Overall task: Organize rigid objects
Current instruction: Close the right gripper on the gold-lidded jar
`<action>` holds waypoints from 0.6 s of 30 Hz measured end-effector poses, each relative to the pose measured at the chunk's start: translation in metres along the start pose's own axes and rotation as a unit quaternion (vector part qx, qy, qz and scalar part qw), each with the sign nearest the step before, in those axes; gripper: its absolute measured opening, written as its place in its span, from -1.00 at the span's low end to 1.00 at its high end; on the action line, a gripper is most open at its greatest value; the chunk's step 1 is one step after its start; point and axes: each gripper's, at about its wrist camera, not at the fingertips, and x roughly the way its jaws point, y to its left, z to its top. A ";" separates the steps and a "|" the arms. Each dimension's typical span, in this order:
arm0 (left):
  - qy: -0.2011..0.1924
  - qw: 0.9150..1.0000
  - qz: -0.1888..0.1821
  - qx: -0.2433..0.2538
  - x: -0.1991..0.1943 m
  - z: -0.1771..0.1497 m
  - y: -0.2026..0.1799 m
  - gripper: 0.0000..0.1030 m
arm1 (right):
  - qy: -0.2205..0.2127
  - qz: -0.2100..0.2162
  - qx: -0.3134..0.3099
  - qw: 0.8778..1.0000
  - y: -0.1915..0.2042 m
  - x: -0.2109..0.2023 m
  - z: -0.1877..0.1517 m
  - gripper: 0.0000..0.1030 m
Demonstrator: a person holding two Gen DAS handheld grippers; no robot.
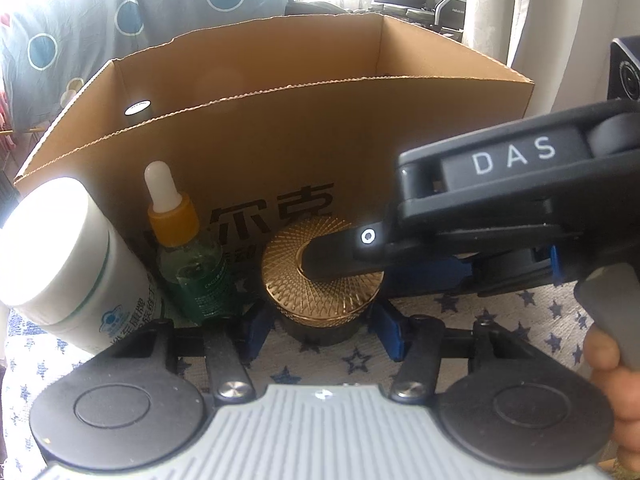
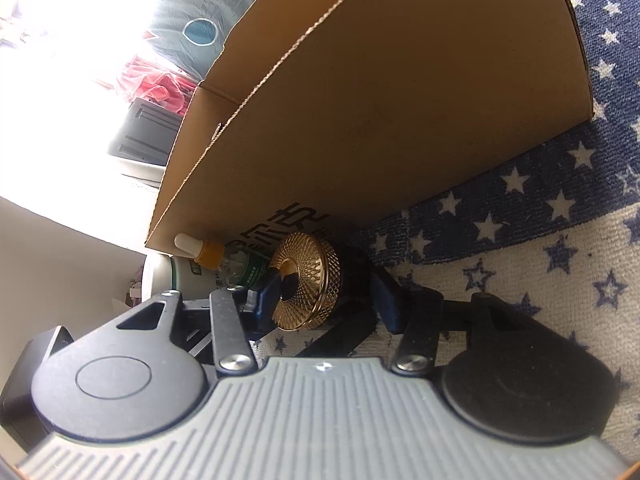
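**Both grippers on gold-lid jar, box waits behind**

Star-print cloth (image 2: pixel 520 240) covers the surface, cardboard box (image 1: pixel 280 152) at its back. Gold-lid jar (image 1: pixel 320 276) stands just in front of the box wall, beside dropper bottle (image 1: pixel 192 264) and white tub (image 1: pixel 68 256). Left gripper (image 1: pixel 316 328) straddles the jar, pads apart, not pressing. Right gripper (image 2: pixel 328 296): one finger lies over the lid, clamp unclear. Probably best: one gripper squeezes the black base squarely, other backs off, lift clear over the rim.

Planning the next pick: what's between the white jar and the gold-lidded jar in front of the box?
A green dropper bottle, upright against the cardboard box, stands between the white jar and the gold-lidded jar. Clearest in the left wrist view.
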 end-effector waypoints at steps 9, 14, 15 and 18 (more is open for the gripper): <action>0.009 1.000 -0.027 -0.006 -0.006 0.000 -0.007 0.07 | 0.003 -0.006 0.004 1.000 -0.001 -0.018 -0.011 -0.02; 0.013 0.998 -0.054 0.010 -0.018 -0.004 -0.018 0.07 | 0.000 -0.014 0.004 1.000 -0.003 -0.039 -0.020 -0.02; 0.014 0.998 -0.060 0.015 -0.021 -0.006 -0.020 0.07 | -0.001 -0.017 0.001 1.000 -0.003 -0.045 -0.024 -0.02; 0.020 0.997 -0.075 0.031 -0.025 -0.010 -0.027 0.08 | -0.001 -0.025 -0.003 1.000 -0.004 -0.054 -0.032 -0.02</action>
